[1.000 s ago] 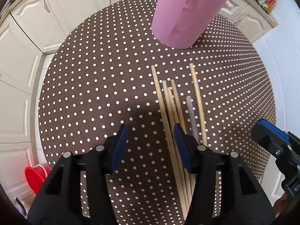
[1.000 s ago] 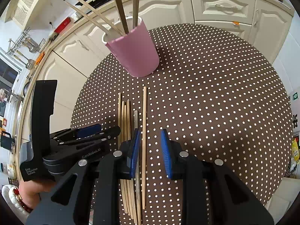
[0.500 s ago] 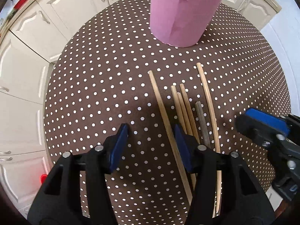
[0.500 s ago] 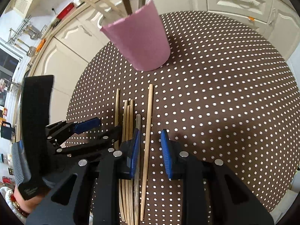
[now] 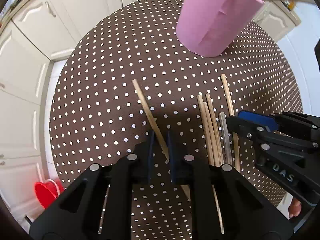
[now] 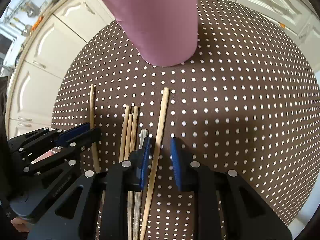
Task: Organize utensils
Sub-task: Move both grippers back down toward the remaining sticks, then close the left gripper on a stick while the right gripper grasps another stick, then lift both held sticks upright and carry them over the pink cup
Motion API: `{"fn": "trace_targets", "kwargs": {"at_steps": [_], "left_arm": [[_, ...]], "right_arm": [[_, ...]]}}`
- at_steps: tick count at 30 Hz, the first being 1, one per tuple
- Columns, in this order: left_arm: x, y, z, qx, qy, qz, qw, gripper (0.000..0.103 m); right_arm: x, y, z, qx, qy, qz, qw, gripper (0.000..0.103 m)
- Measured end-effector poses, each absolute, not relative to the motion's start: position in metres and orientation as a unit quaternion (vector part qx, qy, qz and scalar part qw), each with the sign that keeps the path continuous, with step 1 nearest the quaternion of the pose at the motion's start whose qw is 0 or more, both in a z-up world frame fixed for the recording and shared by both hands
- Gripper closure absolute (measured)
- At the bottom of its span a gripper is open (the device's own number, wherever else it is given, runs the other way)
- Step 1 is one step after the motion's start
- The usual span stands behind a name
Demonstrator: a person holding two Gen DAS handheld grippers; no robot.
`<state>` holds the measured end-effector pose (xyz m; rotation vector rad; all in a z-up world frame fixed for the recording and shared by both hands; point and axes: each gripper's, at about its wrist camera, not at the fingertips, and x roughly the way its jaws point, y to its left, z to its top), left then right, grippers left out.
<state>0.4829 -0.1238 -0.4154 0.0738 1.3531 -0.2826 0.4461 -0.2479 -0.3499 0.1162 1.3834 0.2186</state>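
The left tongs (image 5: 160,140) were closed on one chopstick (image 5: 147,112). The right tongs (image 6: 160,150) stood open around another chopstick (image 6: 160,132) lying on the desk (image 6: 240,120). Between the two tongs lay four more sticks: three pale (image 6: 129,132), one grey (image 6: 143,138). Ahead stood one pink cup (image 6: 160,24), with bare desk right of the right tongs to the round edge.

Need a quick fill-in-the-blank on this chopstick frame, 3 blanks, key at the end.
The left gripper has its jaws closed around a single ____.
The pink cup stands ____ on the polka-dot table.
The right gripper is ____, with one chopstick lying between its fingers.

Missing words: chopstick; upright; open
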Motion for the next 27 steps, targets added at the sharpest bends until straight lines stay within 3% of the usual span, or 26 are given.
{"fn": "trace_targets", "kwargs": {"at_steps": [2, 5, 15, 27], "left_arm": [[0.482, -0.122, -0.417, 0.025, 0.625, -0.130, 0.770, 0.094], [0.483, -0.112, -0.415, 0.008, 0.628, -0.132, 0.767, 0.097], [0.478, -0.093, -0.387, -0.024, 0.606, -0.155, 0.780, 0.097], [0.469, -0.108, -0.295, -0.009, 0.536, -0.217, 0.816, 0.097]], "right_arm": [[0.451, -0.241, -0.350, 0.036, 0.637, 0.094, 0.764, 0.095], [0.457, -0.240, -0.351, 0.032, 0.640, 0.093, 0.762, 0.097], [0.444, -0.271, -0.332, 0.094, 0.616, 0.104, 0.775, 0.098], [0.414, -0.286, -0.241, 0.132, 0.501, 0.107, 0.849, 0.098]]}}
